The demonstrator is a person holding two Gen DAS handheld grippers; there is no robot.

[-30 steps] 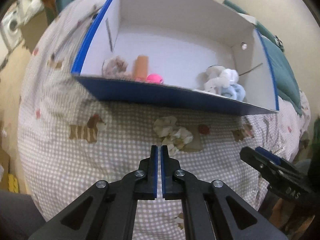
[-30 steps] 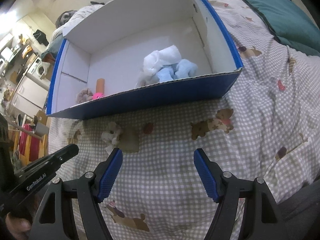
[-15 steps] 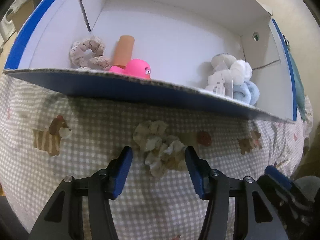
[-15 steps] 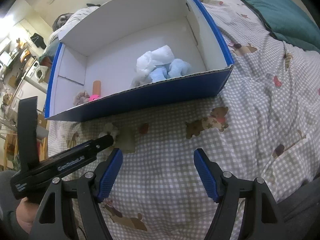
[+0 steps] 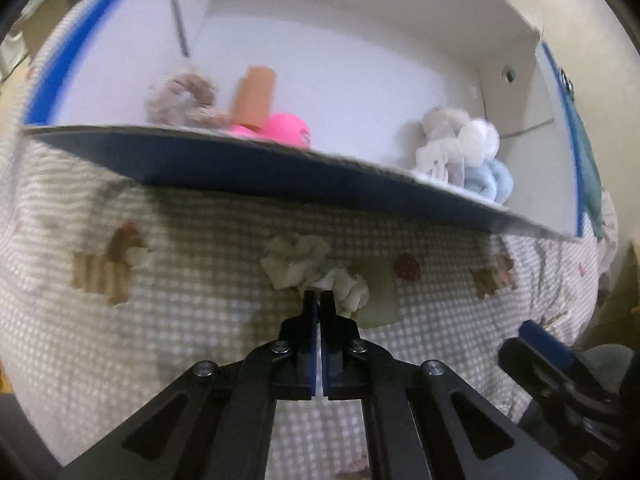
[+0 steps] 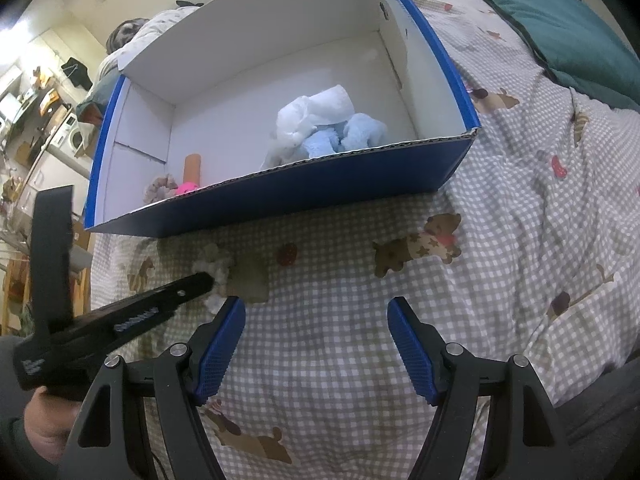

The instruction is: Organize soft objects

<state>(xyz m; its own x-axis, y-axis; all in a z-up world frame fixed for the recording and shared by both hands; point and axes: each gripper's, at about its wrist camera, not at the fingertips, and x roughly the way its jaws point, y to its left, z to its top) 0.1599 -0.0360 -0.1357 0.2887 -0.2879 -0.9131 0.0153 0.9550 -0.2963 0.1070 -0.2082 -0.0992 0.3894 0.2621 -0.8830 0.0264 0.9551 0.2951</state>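
Centre frame, my left claw (image 5: 319, 300) has just snapped closed on the near frill of the cream scrunchie (image 5: 312, 266) lying on the bed below the blue box (image 5: 280, 172); light, squashy, best pinched by a fold. My right claw (image 6: 316, 320) waits wide, empty.

A bed (image 6: 500, 208) in checked dog-print cover carried a blue box (image 6: 280, 196). A cream scrunchie (image 5: 312, 268) lay just before it; a teal pillow (image 6: 560, 28) lay beyond.

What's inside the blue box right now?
Inside the blue box: a beige scrunchie, tan cylinder, pink toy and white-and-blue cloths. Its front wall hides their undersides.
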